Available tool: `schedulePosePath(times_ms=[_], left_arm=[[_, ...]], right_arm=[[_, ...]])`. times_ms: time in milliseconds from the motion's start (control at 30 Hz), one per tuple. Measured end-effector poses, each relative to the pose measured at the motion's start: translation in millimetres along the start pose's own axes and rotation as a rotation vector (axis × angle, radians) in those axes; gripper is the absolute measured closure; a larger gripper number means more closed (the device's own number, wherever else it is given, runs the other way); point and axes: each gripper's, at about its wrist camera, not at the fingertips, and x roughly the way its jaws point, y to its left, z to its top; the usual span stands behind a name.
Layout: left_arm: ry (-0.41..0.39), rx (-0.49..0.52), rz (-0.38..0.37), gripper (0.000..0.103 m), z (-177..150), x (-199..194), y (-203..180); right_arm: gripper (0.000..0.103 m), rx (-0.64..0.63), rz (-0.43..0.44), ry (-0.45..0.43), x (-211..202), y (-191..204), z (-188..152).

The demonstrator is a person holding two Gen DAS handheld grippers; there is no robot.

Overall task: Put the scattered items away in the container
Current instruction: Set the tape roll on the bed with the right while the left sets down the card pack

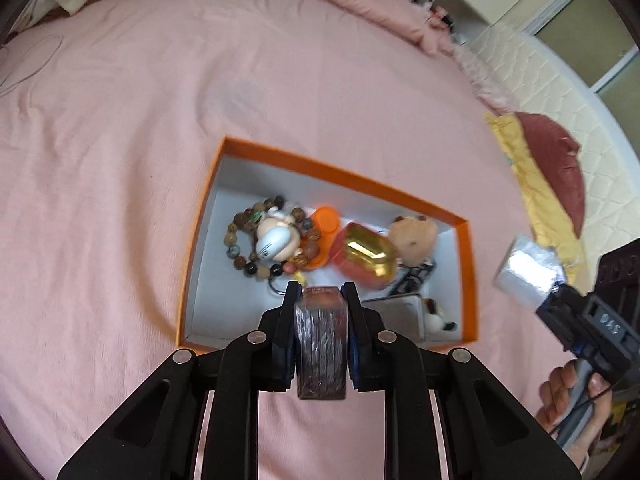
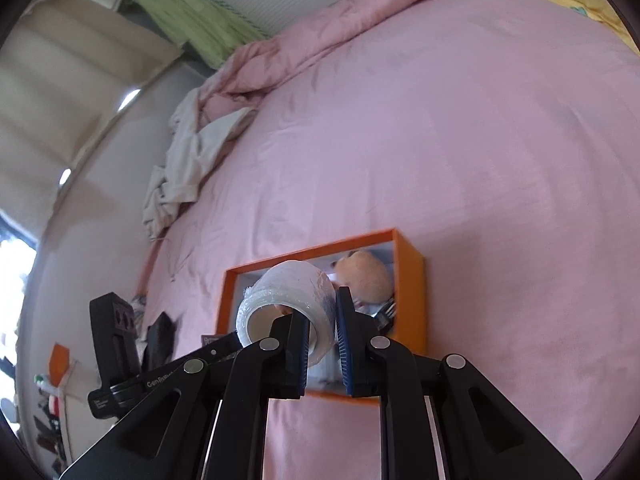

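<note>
Left tongs (image 1: 320, 300) gripped a dark wrapped block (image 1: 320, 344) over the orange box's (image 1: 466, 280) 6 o'clock edge; its label was unreadable. Right tongs (image 2: 323, 316) clamped the wall of a clear film roll (image 2: 290, 300), which hid much of the box interior. On the pink bed (image 1: 160, 140), the box held a bead bracelet (image 1: 240, 240) and gold case (image 1: 366, 254); lettering on the left tool (image 2: 160, 380) was cut off.

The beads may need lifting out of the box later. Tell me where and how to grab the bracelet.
Grip the bead bracelet on its bare left arc, coming straight down from above with one finger inside the loop and one outside. It lies flat on the floor of the orange box, and a small figurine sits on its middle and right side, so only the left beads look free.
</note>
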Motion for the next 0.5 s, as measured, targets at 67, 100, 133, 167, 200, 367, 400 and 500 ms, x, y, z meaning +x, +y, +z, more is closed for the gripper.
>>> schedulePosePath(times_ms=[67,100,133,167,200,367,400,500], left_arm=[[-0.025,-0.002,-0.046,0.082,-9,-19,6],[-0.03,-0.021,-0.077,0.082,-19,-29,15],[-0.029,-0.031,-0.099,0.082,-26,-34,15],[-0.027,-0.024,-0.119,0.082,-32,-37,12],[-0.022,0.0,-0.115,0.082,-31,-32,-4],[0.104,0.084,-0.057,0.082,-49,-14,-38],[0.121,0.082,-0.053,0.081,-54,-14,-35],[0.124,0.081,0.03,0.081,-72,-15,-33]], right_arm=[[0.089,-0.023,0.03,0.005,-7,6,-15],[0.089,-0.035,0.038,0.014,-10,9,-25],[0.089,-0.042,0.041,0.025,-11,11,-34],[0.089,-0.049,0.043,0.045,-13,12,-45],[0.089,-0.053,0.042,0.059,-14,13,-53],[0.089,-0.138,-0.025,0.139,-1,29,-82],[0.089,-0.155,-0.05,0.163,5,29,-87],[0.088,-0.206,-0.142,0.229,24,30,-100]])
